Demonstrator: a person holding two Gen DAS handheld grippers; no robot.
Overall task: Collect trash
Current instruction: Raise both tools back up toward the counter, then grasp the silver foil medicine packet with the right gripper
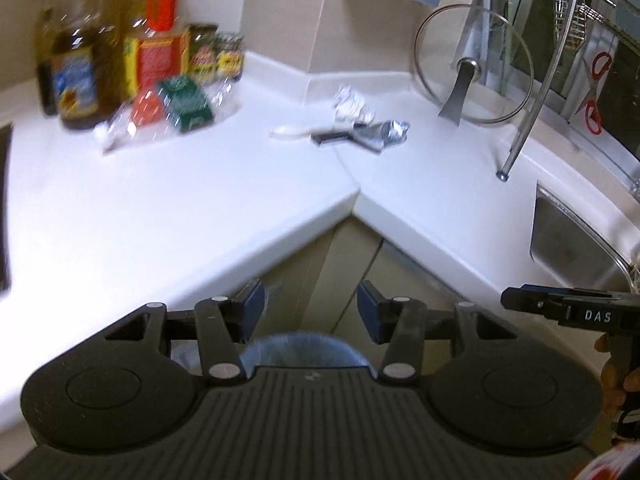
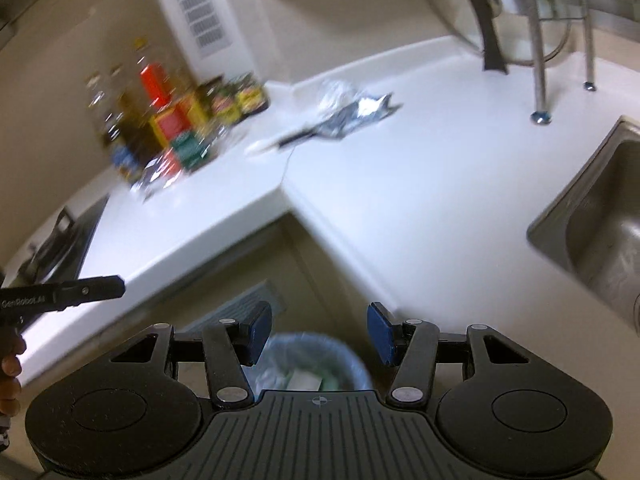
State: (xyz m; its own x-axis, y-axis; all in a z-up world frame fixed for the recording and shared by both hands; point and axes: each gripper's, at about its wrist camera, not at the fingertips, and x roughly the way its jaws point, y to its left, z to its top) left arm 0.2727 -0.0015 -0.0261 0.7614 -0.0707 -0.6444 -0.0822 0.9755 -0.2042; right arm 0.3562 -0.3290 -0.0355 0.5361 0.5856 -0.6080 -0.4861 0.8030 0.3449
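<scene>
Crumpled silver foil wrappers [image 1: 362, 120] lie near the back corner of the white counter [image 1: 168, 200], beside a white plastic spoon [image 1: 288, 133] and a dark flat wrapper [image 1: 332, 137]. A clear plastic wrapper with red and green packs [image 1: 168, 114] lies at the left. The same foil [image 2: 348, 114] and clear wrapper [image 2: 176, 160] show in the right wrist view. A lined trash bin [image 2: 312, 364] with some rubbish inside stands on the floor below the counter corner. My left gripper [image 1: 310, 312] and my right gripper [image 2: 318, 334] are both open and empty, above the bin.
Oil bottles [image 1: 80, 60], a red-yellow box and jars [image 1: 216, 54] stand at the back left. A glass pot lid [image 1: 474, 68] leans at the back right beside a dish rack leg [image 1: 520, 136]. A steel sink [image 2: 600, 216] is at the right, a stove [image 2: 60, 236] at the left.
</scene>
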